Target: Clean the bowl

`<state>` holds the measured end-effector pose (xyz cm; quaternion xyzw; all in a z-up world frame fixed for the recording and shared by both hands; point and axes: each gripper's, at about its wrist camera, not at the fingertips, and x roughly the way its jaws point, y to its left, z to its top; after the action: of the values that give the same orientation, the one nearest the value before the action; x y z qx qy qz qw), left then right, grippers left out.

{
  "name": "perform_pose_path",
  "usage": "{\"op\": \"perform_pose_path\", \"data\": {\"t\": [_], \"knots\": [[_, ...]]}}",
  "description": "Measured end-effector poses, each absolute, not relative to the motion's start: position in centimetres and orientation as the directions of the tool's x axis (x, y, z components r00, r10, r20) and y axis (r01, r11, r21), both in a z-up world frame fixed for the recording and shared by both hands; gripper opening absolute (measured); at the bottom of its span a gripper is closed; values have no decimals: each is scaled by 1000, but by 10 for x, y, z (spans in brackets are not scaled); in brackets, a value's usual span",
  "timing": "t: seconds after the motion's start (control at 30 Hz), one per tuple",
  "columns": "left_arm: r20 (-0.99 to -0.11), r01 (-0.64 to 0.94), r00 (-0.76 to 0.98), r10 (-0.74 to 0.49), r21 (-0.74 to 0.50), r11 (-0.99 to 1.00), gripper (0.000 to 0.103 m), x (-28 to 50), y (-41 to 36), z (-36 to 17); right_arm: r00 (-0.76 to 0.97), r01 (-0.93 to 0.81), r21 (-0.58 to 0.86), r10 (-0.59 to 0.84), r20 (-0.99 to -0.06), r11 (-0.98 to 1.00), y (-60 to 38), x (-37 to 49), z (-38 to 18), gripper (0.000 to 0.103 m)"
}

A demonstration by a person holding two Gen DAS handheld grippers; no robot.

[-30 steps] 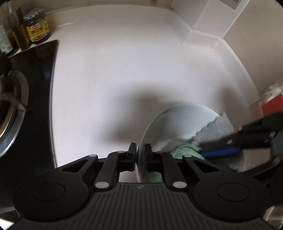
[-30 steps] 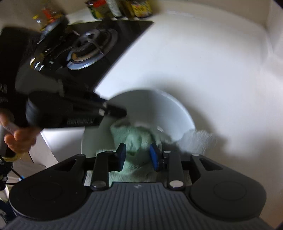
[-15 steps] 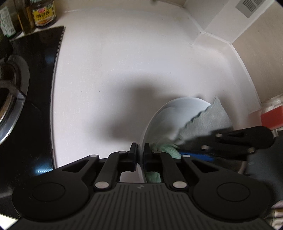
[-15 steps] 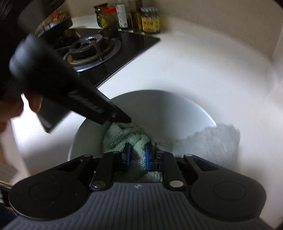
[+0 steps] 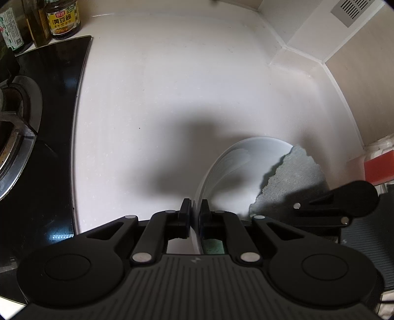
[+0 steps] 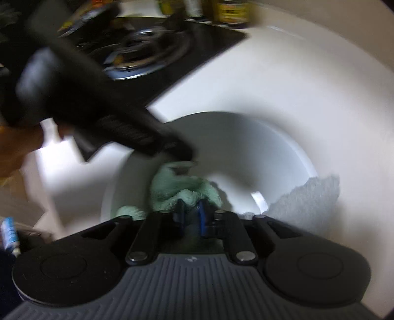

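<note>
1. Sitting at far left are the stove (image 5: 22, 137) and jars (image 5: 62, 18).
2. Pinching the bowl (image 5: 236, 167) rim, the left claw (image 5: 195, 216) is clamped nearly closed; the bowl is resting on the white tabletop (image 5: 172, 86).
3. Gripping the green cloth (image 6: 182, 189) inside the bowl (image 6: 246, 152), the right claw (image 6: 190, 216) is squeezed nearly closed.

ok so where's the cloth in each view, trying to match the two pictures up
Left wrist: the cloth lies at lower right, draped over the far rim of the white bowl, with a green patch behind the left gripper.
Right wrist: it is bunched at lower centre inside the bowl, pinched by the right gripper; its pale end trails over the rim at right.
Shared landmark: the black stove.
</note>
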<state>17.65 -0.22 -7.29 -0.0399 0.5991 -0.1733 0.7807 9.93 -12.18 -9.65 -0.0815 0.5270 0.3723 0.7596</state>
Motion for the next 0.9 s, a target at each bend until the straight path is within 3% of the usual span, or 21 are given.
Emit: {"op": "perform_pose_path", "data": {"t": [0.07, 0.23, 0.37, 0.47, 0.67, 0.83, 0.9], "knots": [[-921, 222, 226, -317, -268, 938, 4, 177, -2, -73, 190, -589, 331, 524, -830, 738, -128, 99, -93, 7], [-924, 220, 245, -294, -242, 945, 6, 179, 0, -71, 215, -247, 637, 682, -699, 730, -153, 112, -115, 7], [-923, 219, 277, -266, -209, 953, 10, 177, -2, -70, 119, -192, 742, 765, -632, 643, -156, 117, -117, 7], [-922, 206, 285, -261, -208, 956, 11, 176, -2, -70, 18, -265, 765, 797, -604, 587, -155, 120, -112, 7], [-914, 199, 286, -288, -238, 951, 12, 174, 6, -71, -103, -561, 567, 629, -770, 602, -147, 102, -74, 7], [-910, 247, 279, -306, -240, 939, 10, 169, -2, -73, 55, -801, 189, 384, -922, 568, -145, 76, -36, 6], [-912, 267, 291, -288, -211, 940, 9, 166, -7, -71, 139, -839, 56, 313, -939, 542, -143, 69, -30, 6]]}}
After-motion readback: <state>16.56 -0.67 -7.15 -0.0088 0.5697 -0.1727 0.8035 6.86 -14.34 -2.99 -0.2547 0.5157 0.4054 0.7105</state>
